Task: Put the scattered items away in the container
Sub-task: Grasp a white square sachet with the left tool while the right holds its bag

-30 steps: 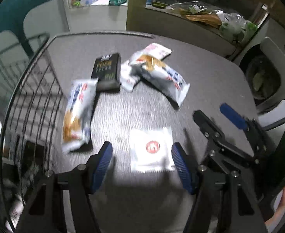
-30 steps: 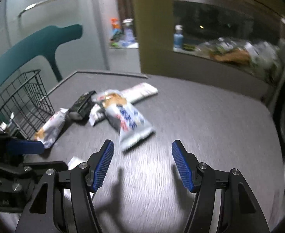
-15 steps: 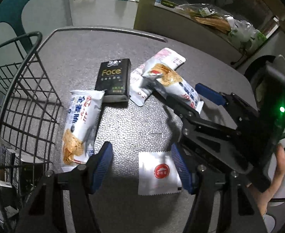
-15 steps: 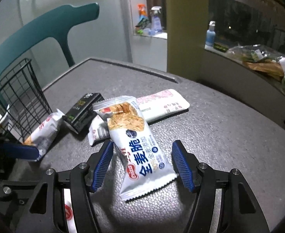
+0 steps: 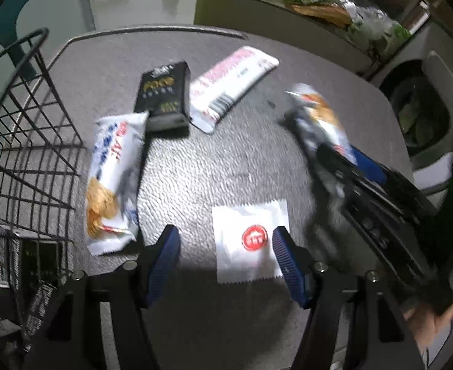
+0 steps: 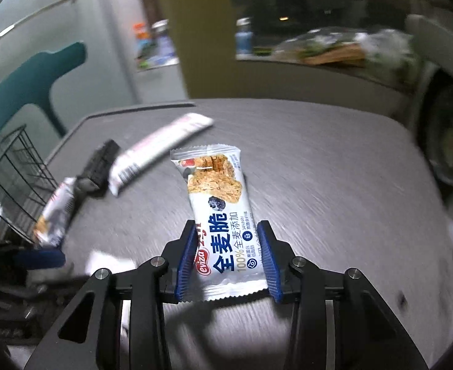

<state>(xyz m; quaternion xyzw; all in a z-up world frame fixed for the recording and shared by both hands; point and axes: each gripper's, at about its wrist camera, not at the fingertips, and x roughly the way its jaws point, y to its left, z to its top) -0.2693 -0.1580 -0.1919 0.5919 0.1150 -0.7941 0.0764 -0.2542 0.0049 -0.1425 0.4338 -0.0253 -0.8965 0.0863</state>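
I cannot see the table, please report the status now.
Right claw shut on snack bar. Left claw open over sachet. Basket left, path clear.

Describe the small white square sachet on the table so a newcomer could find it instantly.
Start at the black wire basket on the left edge of the grey table, then look right, past the long white cracker packet beside it. The small white square sachet lies flat between the blue fingertips of the open left gripper. It alone is square, with one round red logo.
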